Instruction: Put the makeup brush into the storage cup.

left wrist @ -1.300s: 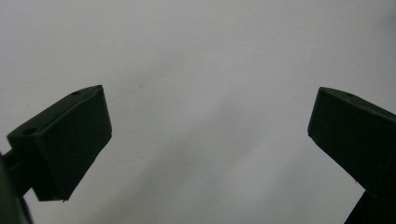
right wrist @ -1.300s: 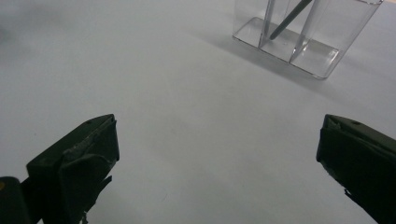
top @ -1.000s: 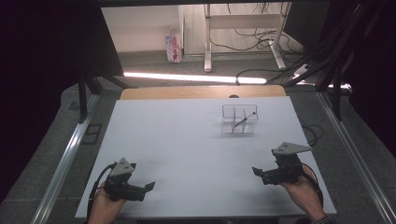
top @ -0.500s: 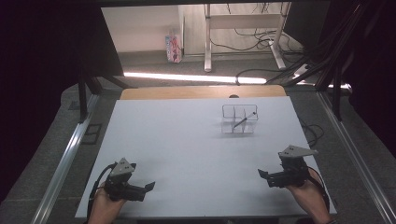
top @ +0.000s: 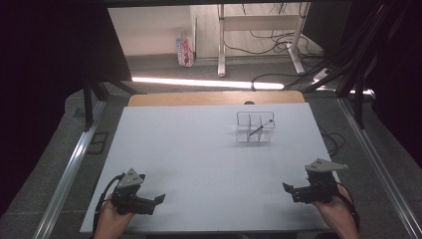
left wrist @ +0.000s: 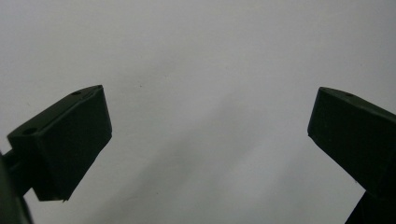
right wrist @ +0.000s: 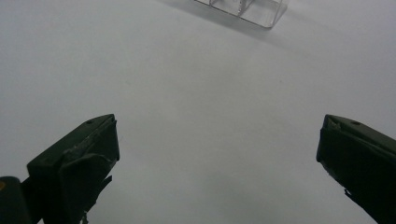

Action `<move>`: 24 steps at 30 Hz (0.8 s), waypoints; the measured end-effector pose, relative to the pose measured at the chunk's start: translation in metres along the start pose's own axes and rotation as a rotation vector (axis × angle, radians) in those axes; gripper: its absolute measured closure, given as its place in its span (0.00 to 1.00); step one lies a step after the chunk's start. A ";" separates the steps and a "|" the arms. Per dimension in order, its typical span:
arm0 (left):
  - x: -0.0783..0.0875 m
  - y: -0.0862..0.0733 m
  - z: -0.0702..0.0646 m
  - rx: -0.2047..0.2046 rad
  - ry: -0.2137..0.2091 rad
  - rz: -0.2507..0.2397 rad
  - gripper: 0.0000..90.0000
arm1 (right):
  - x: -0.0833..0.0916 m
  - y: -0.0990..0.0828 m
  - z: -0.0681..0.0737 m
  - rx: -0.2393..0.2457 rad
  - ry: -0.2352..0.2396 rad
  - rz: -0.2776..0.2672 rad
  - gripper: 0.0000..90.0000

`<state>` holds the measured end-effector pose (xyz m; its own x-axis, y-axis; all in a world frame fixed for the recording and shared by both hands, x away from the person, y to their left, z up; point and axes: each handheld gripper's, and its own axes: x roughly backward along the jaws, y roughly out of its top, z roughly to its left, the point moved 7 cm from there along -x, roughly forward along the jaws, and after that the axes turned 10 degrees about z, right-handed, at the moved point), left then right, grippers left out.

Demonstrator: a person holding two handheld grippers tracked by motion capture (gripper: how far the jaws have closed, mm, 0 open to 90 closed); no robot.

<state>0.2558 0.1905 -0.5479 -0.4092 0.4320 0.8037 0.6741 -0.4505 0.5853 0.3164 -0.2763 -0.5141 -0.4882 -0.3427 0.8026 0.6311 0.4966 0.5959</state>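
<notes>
Clear divided organizer (top: 255,127) stood far right on white bench (top: 199,149), thin dark pen (top: 261,128) leaning inside. Probably light, rigid, slick, brittle; best gripped by an outer wall. Well apart from right tool (top: 291,190) and left tool (top: 158,200), both spread wide, empty.
</notes>
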 end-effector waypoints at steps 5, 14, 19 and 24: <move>0.000 0.000 0.000 0.000 0.000 0.001 0.01 | 0.003 -0.007 -0.004 -0.008 -0.012 0.007 0.00; 0.000 0.000 0.000 -0.004 -0.002 0.001 0.01 | 0.007 -0.016 -0.009 -0.019 -0.042 0.025 0.00; 0.000 0.000 0.000 -0.006 -0.002 0.003 0.01 | 0.008 -0.020 -0.011 -0.021 -0.052 0.032 0.00; 0.000 0.000 -0.001 -0.006 -0.004 0.003 0.01 | 0.009 -0.024 -0.013 -0.027 -0.063 0.040 0.00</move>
<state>0.2557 0.1899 -0.5482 -0.4046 0.4338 0.8051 0.6718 -0.4564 0.5835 0.3047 -0.3018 -0.5204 -0.4983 -0.2718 0.8233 0.6667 0.4870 0.5642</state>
